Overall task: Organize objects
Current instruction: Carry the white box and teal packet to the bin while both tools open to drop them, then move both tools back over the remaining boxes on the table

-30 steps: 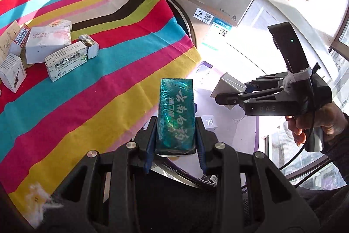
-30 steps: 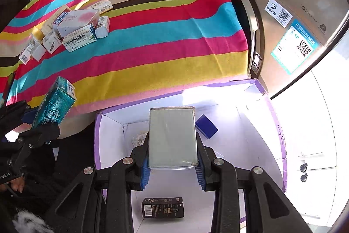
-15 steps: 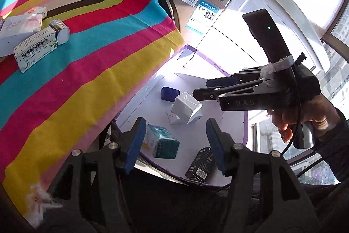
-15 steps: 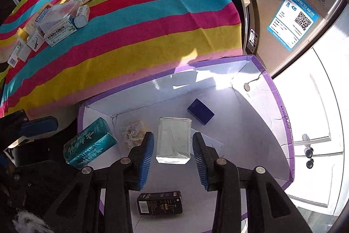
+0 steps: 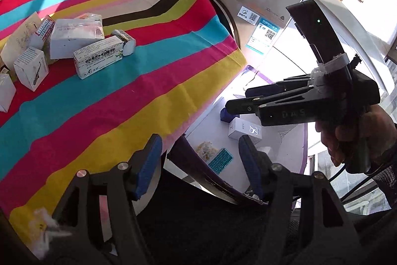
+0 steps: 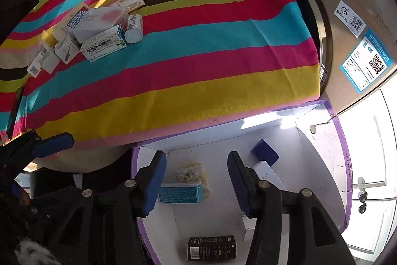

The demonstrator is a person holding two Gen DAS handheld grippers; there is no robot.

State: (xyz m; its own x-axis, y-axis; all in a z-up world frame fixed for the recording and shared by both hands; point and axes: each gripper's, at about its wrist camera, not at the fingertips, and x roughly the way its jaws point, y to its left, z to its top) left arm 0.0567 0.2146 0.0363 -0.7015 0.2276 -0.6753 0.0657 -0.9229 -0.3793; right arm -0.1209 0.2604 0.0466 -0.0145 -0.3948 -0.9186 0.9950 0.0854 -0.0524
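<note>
Hanging empty over the purple-edged white box (image 6: 343,165), both grippers have just let go of their loads — the left gripper (image 5: 199,163) a second ago pinched the teal carton (image 6: 179,193), the right gripper (image 6: 196,179) a pale flat box, and now both sets of jaws have been spreading and stand apart with nothing between the blue pads. The teal carton lies on its side on the box floor beside a crumpled yellowish wad (image 6: 191,171); the pale box (image 6: 269,176) seems to be the white one partly hidden behind the right finger, near the small dark blue box (image 6: 264,155), with a black barcoded carton (image 6: 212,248) closer to the front wall. That reads as two more items sorted. What is left is the cluster of medicine cartons (image 5: 98,57) at the far side of the striped tablecloth (image 5: 124,103), well apart from the box, so the next reach probably goes back there.
</note>
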